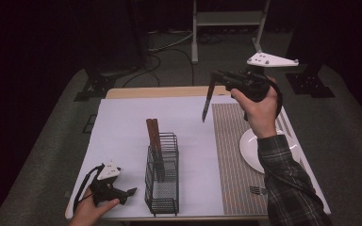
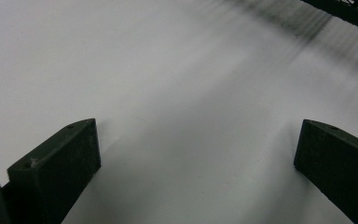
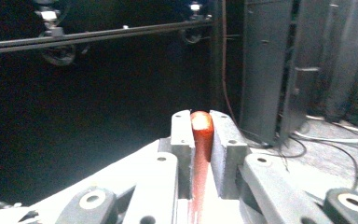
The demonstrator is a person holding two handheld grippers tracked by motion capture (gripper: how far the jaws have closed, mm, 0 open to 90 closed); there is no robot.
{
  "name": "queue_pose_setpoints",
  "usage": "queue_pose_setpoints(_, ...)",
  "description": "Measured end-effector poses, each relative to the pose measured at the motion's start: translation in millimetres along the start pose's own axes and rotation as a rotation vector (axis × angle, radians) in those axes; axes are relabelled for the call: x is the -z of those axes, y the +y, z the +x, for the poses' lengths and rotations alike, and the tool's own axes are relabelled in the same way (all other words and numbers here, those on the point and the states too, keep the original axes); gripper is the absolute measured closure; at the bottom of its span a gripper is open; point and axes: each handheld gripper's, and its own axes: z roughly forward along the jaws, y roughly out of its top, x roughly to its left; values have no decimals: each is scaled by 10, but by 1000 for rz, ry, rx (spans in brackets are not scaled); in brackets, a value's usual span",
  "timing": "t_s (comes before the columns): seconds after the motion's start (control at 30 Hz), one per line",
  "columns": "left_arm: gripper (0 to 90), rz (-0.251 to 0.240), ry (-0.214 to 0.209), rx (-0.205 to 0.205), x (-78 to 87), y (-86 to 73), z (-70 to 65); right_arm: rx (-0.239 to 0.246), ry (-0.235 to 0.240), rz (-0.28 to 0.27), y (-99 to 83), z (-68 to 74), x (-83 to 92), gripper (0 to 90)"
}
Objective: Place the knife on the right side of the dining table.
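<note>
My right gripper [image 1: 215,76] is raised above the far side of the table, shut on a knife [image 1: 207,104] whose blade hangs down over the white mat. In the right gripper view the knife's reddish-brown handle [image 3: 201,130] is pinched between the two pads of the right gripper [image 3: 201,122]. A black wire rack [image 1: 162,175] stands at the front middle with two brown-handled utensils [image 1: 153,136] upright in it. My left gripper [image 1: 130,192] rests low at the front left, beside the rack. Its jaws stand wide apart, and the left gripper [image 2: 196,149] is open over bare white mat.
A white plate [image 1: 249,147] lies on a striped placemat [image 1: 233,155] at the right, partly under the person's plaid sleeve. A fork [image 1: 258,190] lies near the front of that placemat. A corner of the rack [image 2: 349,11] shows at the top right of the left gripper view.
</note>
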Motion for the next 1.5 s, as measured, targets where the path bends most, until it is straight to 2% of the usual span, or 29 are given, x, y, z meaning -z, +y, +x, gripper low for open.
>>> queue_pose_setpoints(0.07,0,1,0,0,1,0,0,1,-14,-1,-17,-30,8,795)
queue_pose_setpoints(0.1,0,-1,0,1,0,0,-1,-4,-38,2,-50,-86,25,795)
queue_pose_setpoints(0.13,0,-1,0,1,0,0,-1,-4,-38,2,-50,-86,25,795)
queue_pose_setpoints(0.23,0,-2,0,1,-1,0,-1,-7,-94,9,-121,-202,55,795)
queue_pose_setpoints(0.27,0,-2,0,1,-1,0,-1,-7,-94,9,-121,-202,55,795)
queue_pose_setpoints(0.3,0,-2,0,2,-1,0,-1,-10,-124,9,-164,-266,65,795)
queue_pose_setpoints(0.33,0,-2,0,2,-1,0,-1,-10,-124,9,-164,-266,65,795)
queue_pose_setpoints(0.37,0,-2,0,2,-1,0,-1,-18,-155,12,-210,-336,74,795)
queue_pose_setpoints(0.5,0,-4,1,2,-3,-1,-2,-29,-209,8,-306,-479,90,795)
queue_pose_setpoints(0.9,0,-3,1,0,-2,-1,-1,-57,-347,23,-624,-811,58,794)
queue_pose_setpoints(1.23,0,-2,1,0,-2,-1,-1,-96,-401,38,-887,-972,-21,794)
queue_pose_setpoints(1.5,0,-2,1,0,-2,-1,-1,-129,-421,44,-1019,-1061,-37,794)
